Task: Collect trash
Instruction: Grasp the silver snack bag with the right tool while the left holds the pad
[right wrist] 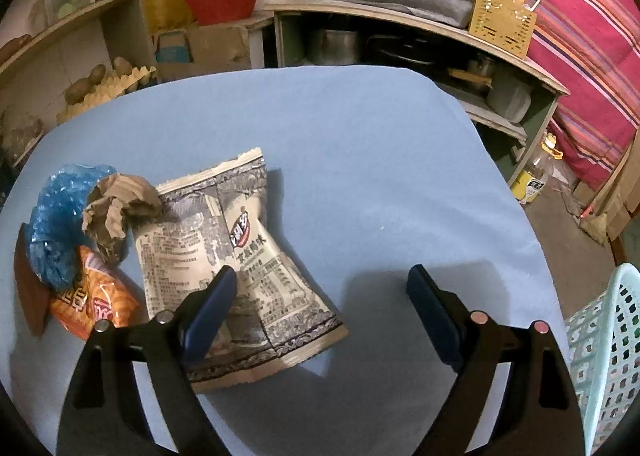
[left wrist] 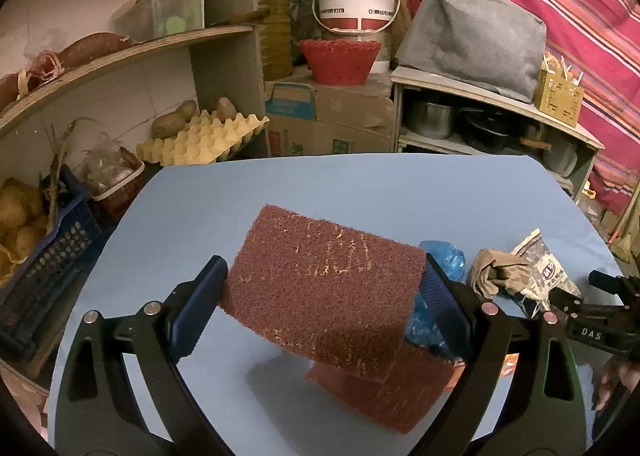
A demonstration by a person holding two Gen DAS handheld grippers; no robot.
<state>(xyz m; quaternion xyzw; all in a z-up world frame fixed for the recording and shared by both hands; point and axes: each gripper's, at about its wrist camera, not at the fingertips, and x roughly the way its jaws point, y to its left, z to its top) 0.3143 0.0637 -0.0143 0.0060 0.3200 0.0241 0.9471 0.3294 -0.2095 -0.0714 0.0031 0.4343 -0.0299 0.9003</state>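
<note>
Little is collected as far as I see: my left gripper clamps the brown scouring pad in its jaws. Right gripper, jaws wide, hovers over the printed snack bag; beside it lie crumpled paper, blue plastic and an orange wrapper, uncollected.
</note>
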